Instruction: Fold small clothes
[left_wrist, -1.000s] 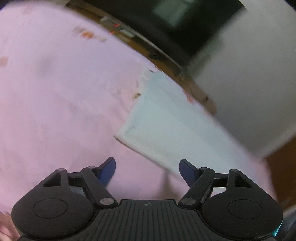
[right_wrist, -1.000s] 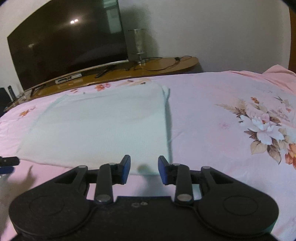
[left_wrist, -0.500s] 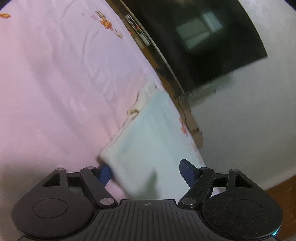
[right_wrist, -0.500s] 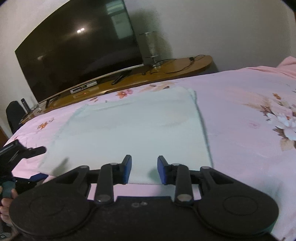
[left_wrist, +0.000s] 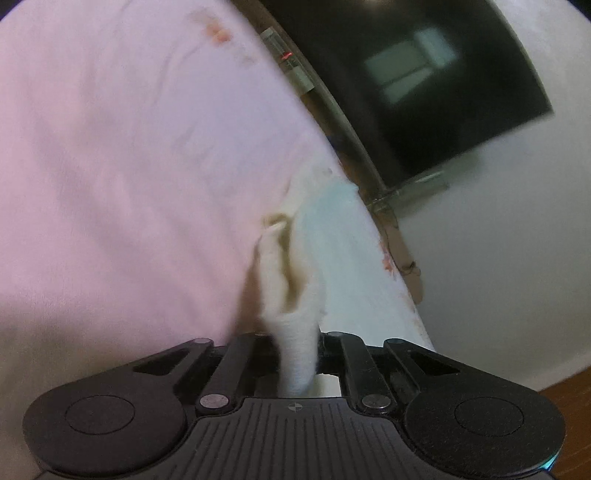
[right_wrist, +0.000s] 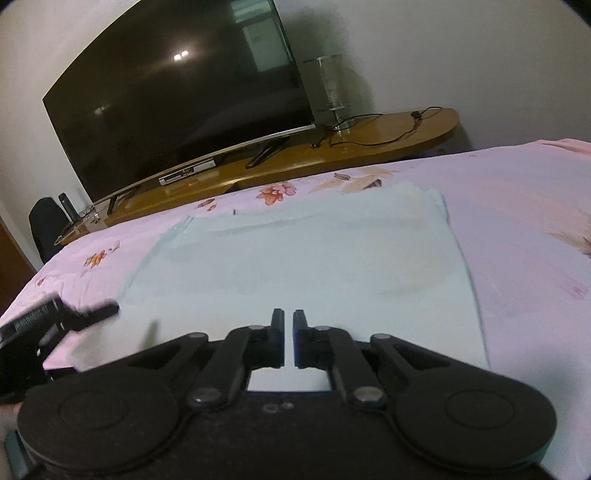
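With the pale garment (right_wrist: 303, 266) spread flat on the bed (right_wrist: 517, 206), the left tool (left_wrist: 297, 363) has just clamped its near corner and the right tool (right_wrist: 289, 339) has just closed at the near hem, so both should lift evenly together.

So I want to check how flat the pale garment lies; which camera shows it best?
The right wrist view: the pale garment lies spread almost whole across the pink bedsheet. The left wrist view shows only one bunched corner pinched in the left gripper, blurred, with a narrow strip behind.
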